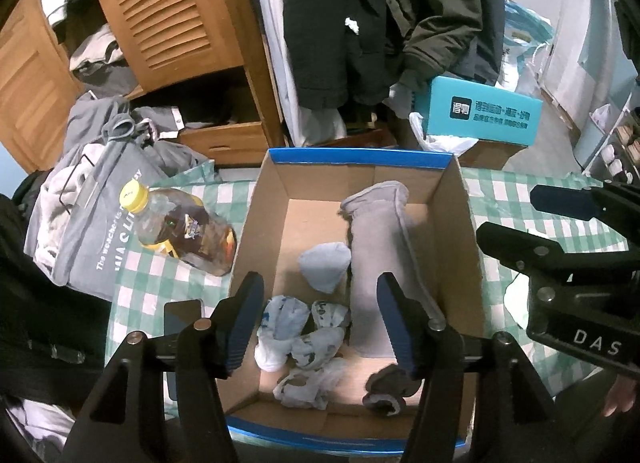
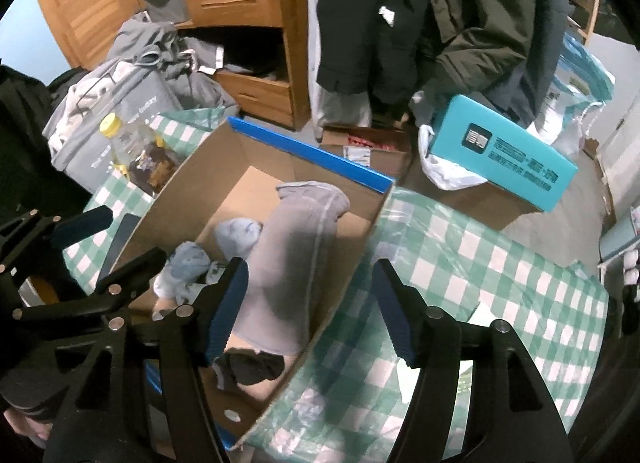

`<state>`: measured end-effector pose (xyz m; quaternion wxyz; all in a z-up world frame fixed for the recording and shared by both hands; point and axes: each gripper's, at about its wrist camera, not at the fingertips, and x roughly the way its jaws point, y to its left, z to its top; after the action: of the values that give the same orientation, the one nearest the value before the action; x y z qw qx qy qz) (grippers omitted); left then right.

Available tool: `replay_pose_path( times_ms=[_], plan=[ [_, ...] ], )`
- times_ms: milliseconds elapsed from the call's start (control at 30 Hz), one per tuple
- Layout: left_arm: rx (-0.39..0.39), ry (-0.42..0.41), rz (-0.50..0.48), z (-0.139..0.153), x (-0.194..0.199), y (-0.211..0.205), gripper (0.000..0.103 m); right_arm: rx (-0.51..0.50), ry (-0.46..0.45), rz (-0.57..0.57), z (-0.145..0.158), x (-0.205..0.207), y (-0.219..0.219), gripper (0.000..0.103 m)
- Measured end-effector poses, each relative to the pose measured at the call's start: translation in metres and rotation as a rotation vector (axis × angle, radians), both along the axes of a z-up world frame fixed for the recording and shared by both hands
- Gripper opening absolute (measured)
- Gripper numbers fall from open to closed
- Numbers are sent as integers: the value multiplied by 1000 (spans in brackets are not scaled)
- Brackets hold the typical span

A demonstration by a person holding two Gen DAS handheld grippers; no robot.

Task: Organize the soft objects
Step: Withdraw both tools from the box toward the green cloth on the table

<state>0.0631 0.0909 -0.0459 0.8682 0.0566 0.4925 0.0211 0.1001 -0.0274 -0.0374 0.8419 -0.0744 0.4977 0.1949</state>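
Both grippers, left gripper (image 1: 320, 319) and right gripper (image 2: 310, 309), hover with fingers apart and empty above the cardboard box (image 1: 460, 223), where rolled socks (image 1: 298, 333) and a grey towel roll (image 1: 380, 255) lie gathered for tidy keeping.

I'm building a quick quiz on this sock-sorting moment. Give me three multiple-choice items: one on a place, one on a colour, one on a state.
1. Where does the long grey sock lie?
A. on the checked cloth
B. inside the cardboard box
C. on the teal box

2. What colour is the bottle cap?
A. yellow
B. red
C. white

3. How is the left claw?
A. shut on a sock
B. shut and empty
C. open, gripping nothing

Answers:
1 B, it rests on the box floor along the right wall.
2 A, the cap shows yellow beside the box.
3 C, its blue pads stand apart above the socks, touching none.
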Motion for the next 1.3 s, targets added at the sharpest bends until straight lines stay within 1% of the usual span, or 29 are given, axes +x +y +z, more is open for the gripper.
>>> replay_pose_path(
  times_ms=[67,467,633,1100,1200,1300],
  plan=[
    [3,-3,-5,1,0,-4,64,3,-1,-9,1,-1,-5,65],
    [16,-5,-39,4,0,-24,64,11,-13,-41,5,-6,-29,67],
    [16,-8,-52,5,0,-33,69,10,-22,-66,7,-8,-41,70],
    [31,1,-102,4,3,-62,70,0,-21,-105,6,-12,-70,71],
    [38,3,-115,4,2,-69,73,-3,-18,-116,5,-13,-78,71],
    [44,4,-132,3,2,-78,74,-6,-16,-126,3,-14,-86,71]
  ],
)
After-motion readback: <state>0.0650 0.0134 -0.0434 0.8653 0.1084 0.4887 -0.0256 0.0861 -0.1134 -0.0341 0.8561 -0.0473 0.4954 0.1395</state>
